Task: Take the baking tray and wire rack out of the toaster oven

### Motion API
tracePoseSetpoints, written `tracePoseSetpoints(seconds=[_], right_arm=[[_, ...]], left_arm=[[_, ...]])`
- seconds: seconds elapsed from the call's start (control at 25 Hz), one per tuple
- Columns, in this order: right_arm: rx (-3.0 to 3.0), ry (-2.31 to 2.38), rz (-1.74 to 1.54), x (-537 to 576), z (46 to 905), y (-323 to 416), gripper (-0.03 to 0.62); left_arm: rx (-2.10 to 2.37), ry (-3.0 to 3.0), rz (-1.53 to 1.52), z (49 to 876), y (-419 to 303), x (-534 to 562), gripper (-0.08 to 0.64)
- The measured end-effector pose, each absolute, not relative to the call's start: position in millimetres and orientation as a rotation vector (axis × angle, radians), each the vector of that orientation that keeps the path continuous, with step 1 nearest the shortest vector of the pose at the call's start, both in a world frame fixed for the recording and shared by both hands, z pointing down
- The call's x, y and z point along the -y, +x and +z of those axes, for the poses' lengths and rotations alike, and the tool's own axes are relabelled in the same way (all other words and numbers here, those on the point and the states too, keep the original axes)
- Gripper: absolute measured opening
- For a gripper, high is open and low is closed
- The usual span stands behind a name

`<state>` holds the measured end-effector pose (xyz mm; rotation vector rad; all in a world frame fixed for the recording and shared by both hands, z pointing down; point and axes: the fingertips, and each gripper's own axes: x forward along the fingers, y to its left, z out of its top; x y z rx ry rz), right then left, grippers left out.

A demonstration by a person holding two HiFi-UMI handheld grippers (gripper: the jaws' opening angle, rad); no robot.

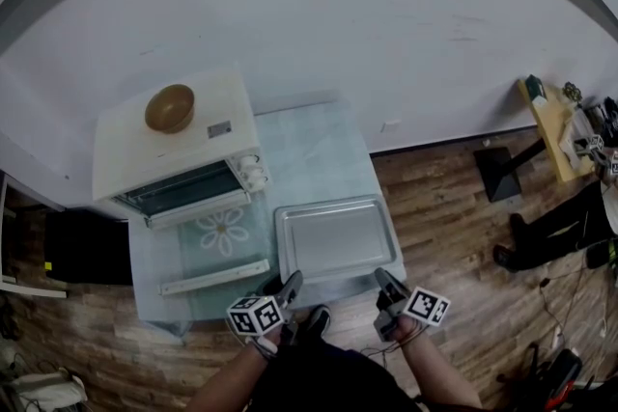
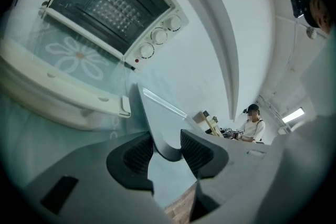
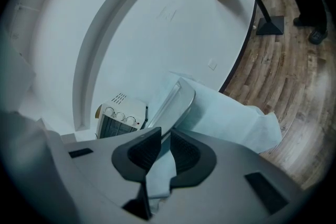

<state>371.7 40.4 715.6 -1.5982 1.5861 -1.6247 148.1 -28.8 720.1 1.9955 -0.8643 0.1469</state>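
The silver baking tray [image 1: 338, 239] lies flat, low over the pale blue table [image 1: 328, 150], right of the white toaster oven [image 1: 174, 150]. My left gripper [image 1: 290, 288] is shut on the tray's near left corner; in the left gripper view that corner [image 2: 163, 118] fills the gap between the pads of the left gripper [image 2: 167, 149]. My right gripper [image 1: 384, 283] is shut on the near right corner, the thin rim [image 3: 173, 102] pinched between the jaws of the right gripper [image 3: 165, 152]. The oven's door [image 1: 214, 276] hangs open. Inside the oven [image 2: 157, 34] the wire rack [image 2: 113, 5] rests on its rails.
A brown wooden bowl [image 1: 170, 108] sits on top of the oven. The oven's open door [image 2: 58, 92] stretches over the table's left half. Wood floor surrounds the table; a black stand [image 1: 502, 174] and a wooden shelf [image 1: 546, 125] are at the right. A person [image 2: 254, 123] stands far off.
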Motion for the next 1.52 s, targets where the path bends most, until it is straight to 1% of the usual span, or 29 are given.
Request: tracePoseSetpoints(seconds=[0.2,0.32,0.8,0.92,0.96,1.08,1.16,1.28,1.32,1.52], right_arm=[[-1.519,-1.622,-1.665,-41,727,375,0.06],[-1.508,-1.643,-1.675,-41,734,377,0.06],[-1.461,-1.76,-1.723,-43,757,381,0.074],[-1.469,-1.858,-1.716,-46,756,383,0.108],[-1.48,-1.893,-1.709,-45,754,383,0.13],[-1.507,-1.96,-1.692,-44,746,378,0.225],[-1.52,-1.985,-1.67,-44,737,375,0.225],[-1.525,-1.994,-1.621,-42,722,366,0.198],[-1.523,-1.984,-1.607,-40,717,361,0.198],[-1.554,-1.857,-1.552,-14,687,324,0.179]], left_arm=[[0.855,1.959,0.208,732,150,22,0.163],[0.845,1.952,0.247,735,144,13,0.193],[0.848,1.903,0.24,728,107,-14,0.195],[0.848,1.918,0.231,719,100,-15,0.195],[0.848,1.925,0.228,717,97,-15,0.195],[0.854,1.938,0.216,709,91,-15,0.195],[0.852,1.949,0.198,700,88,-15,0.195],[0.849,1.97,0.158,684,82,-12,0.195],[0.853,1.976,0.144,679,77,-10,0.195],[0.931,1.994,0.077,653,38,7,0.194]])
